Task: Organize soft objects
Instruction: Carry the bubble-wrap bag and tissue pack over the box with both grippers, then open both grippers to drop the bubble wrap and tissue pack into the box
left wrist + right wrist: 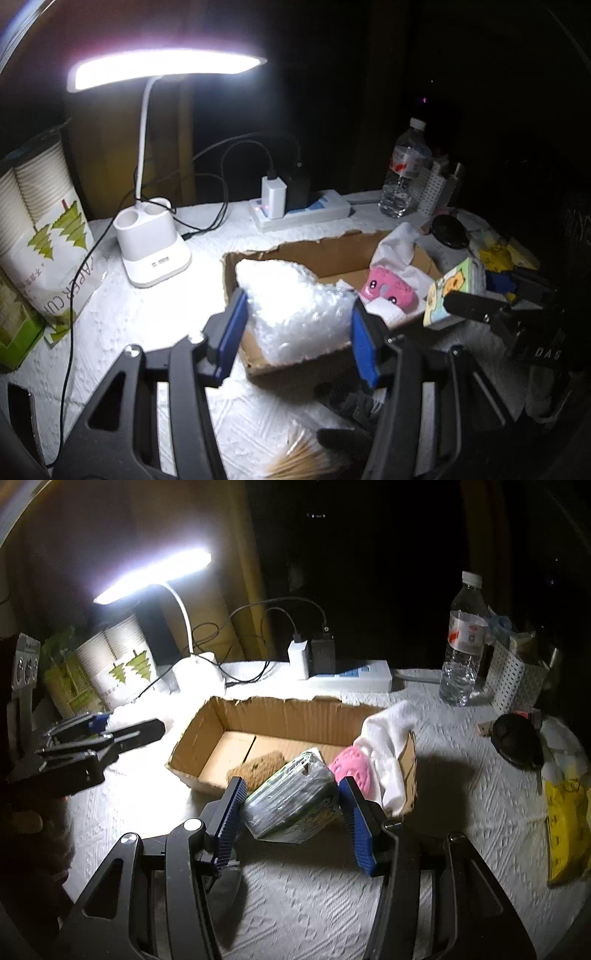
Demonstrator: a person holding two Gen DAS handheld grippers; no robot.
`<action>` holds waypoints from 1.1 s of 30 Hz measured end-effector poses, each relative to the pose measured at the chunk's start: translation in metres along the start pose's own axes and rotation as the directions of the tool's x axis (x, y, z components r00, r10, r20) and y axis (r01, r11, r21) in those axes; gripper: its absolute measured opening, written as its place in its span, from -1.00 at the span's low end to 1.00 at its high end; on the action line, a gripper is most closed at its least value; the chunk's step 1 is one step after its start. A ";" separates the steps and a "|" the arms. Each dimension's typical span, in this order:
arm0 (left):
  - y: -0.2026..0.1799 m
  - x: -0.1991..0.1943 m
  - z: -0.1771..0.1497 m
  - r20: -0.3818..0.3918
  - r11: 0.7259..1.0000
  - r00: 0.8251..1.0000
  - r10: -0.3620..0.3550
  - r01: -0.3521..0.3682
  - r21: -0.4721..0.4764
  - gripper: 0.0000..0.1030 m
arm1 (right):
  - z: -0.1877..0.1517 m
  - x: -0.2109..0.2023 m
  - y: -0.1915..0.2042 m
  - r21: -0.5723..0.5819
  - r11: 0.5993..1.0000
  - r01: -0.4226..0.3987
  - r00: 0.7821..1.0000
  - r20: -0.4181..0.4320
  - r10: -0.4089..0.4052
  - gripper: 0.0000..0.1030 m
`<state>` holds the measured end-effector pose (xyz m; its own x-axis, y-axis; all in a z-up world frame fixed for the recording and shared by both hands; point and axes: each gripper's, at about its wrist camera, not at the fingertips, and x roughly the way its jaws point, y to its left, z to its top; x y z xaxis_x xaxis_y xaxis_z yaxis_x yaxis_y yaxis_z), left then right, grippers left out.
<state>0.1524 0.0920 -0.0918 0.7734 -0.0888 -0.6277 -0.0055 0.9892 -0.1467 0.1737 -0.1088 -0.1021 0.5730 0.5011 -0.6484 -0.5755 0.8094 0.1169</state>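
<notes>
My left gripper (297,306) is shut on a crumpled sheet of bubble wrap (291,280), held up in front of the torn cardboard box (306,254). In the right wrist view the left gripper (129,725) hangs left of the box (280,716). My right gripper (292,788) is shut on a plastic-wrapped tissue pack (291,808), held above the box's near wall. In the box lie a pink toy (351,768), a brown sponge (258,766) and a white cloth (388,742) draped over the right wall. The left wrist view also shows the tissue pack (443,295) and the pink toy (391,291).
A lit desk lamp (155,254), a power strip with chargers (351,675) and cables stand behind the box. A sleeve of paper cups (48,236) is at the left. A water bottle (463,646), a white perforated basket (517,679), a black round object (517,742) and a yellow packet (565,830) sit to the right.
</notes>
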 end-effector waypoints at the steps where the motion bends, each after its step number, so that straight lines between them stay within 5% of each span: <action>1: 0.001 0.004 0.001 -0.004 1.000 1.000 0.000 0.000 -0.002 0.04 | 0.002 0.002 -0.001 0.000 1.000 -0.002 1.000 0.001 0.002 0.07; 18: 0.014 0.079 0.009 -0.124 0.999 0.992 -0.026 0.020 -0.044 0.08 | 0.034 0.085 -0.026 0.014 1.000 -0.019 0.998 -0.061 0.020 0.08; 22: 0.016 0.088 0.008 -0.145 0.998 0.989 -0.028 0.020 -0.056 0.49 | 0.035 0.098 -0.025 0.017 1.000 -0.027 0.997 -0.068 0.028 0.12; 25: 0.018 0.087 0.008 -0.138 0.998 0.990 -0.025 0.016 -0.067 0.62 | 0.035 0.103 -0.022 0.004 0.999 -0.038 0.997 -0.060 0.038 0.32; 33: 0.017 0.073 0.007 -0.117 0.998 0.993 -0.014 0.006 -0.062 0.63 | 0.034 0.093 -0.017 -0.009 1.000 -0.020 0.999 -0.040 0.020 0.37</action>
<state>0.2133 0.1035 -0.1349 0.6937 -0.1153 -0.7109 -0.0397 0.9795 -0.1976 0.2569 -0.0655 -0.1386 0.5380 0.5044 -0.6754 -0.5922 0.7963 0.1230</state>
